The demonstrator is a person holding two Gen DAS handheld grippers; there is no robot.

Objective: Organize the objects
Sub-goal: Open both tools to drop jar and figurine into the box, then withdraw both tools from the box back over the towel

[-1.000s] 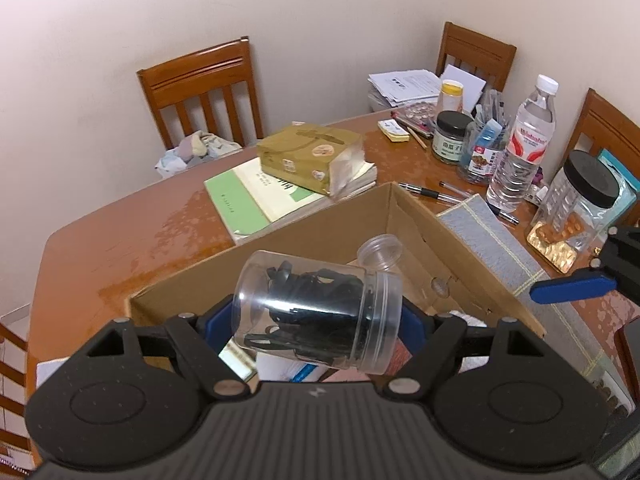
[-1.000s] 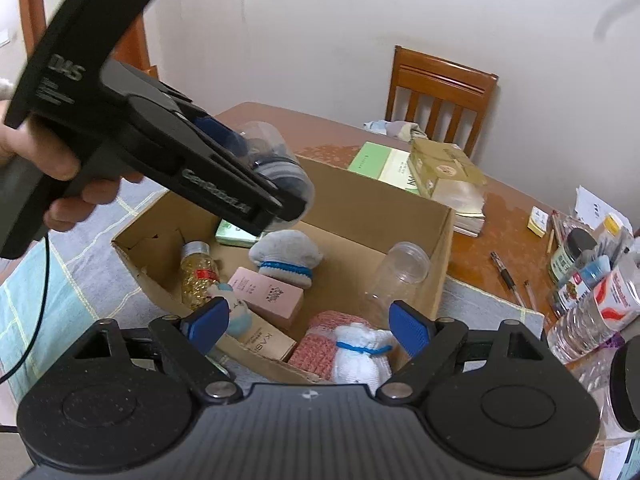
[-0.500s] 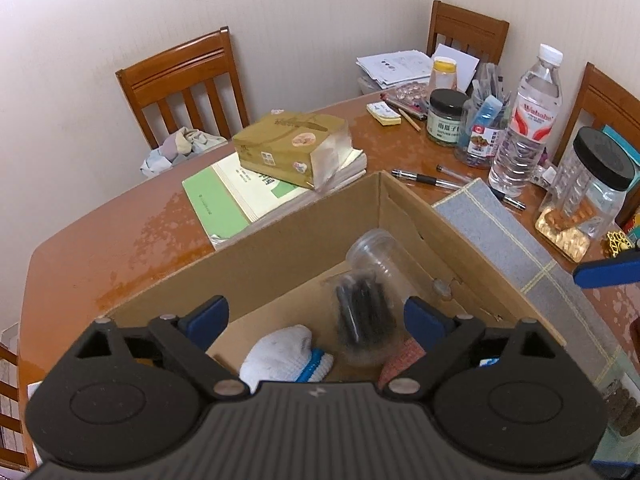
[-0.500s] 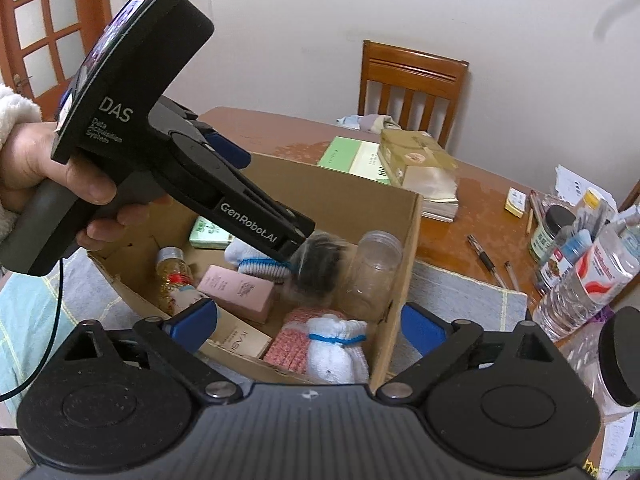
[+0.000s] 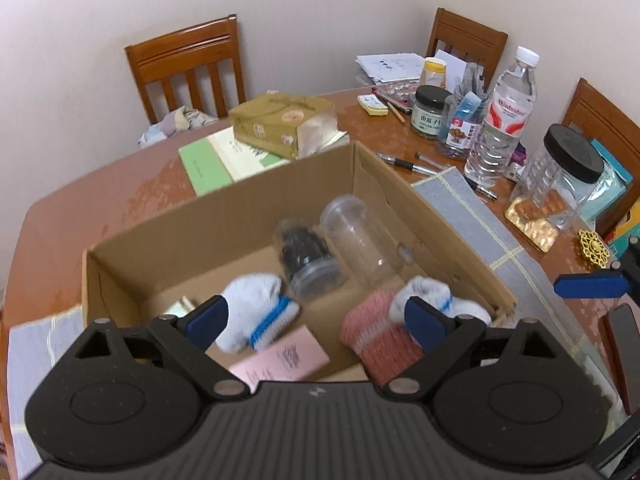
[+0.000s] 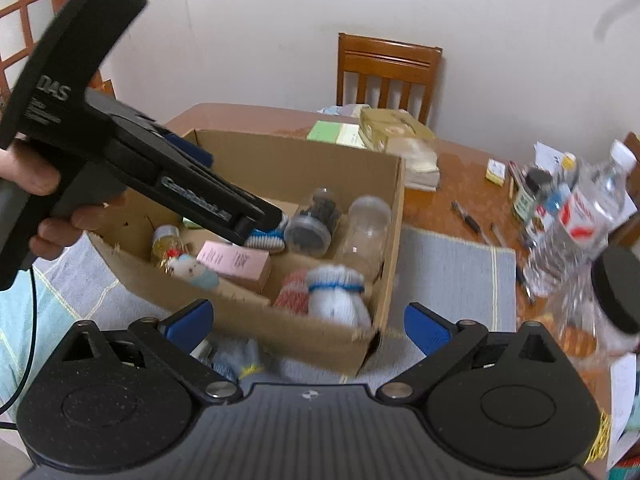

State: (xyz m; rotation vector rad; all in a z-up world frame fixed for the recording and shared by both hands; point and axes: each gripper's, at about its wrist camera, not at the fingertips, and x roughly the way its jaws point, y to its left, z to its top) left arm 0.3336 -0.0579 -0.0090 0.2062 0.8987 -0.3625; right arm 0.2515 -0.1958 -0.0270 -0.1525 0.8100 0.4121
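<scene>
The left gripper [image 5: 316, 316] is held with its fingers spread and nothing between them, above the cardboard box [image 5: 224, 216]. Just beyond its fingertips, a clear plastic jar [image 5: 306, 256] packed with small black items is seen lying on its side in the box, touching an empty clear jar [image 5: 360, 236]. The right gripper [image 6: 308, 324] is likewise spread, nearer than the box wall.
</scene>
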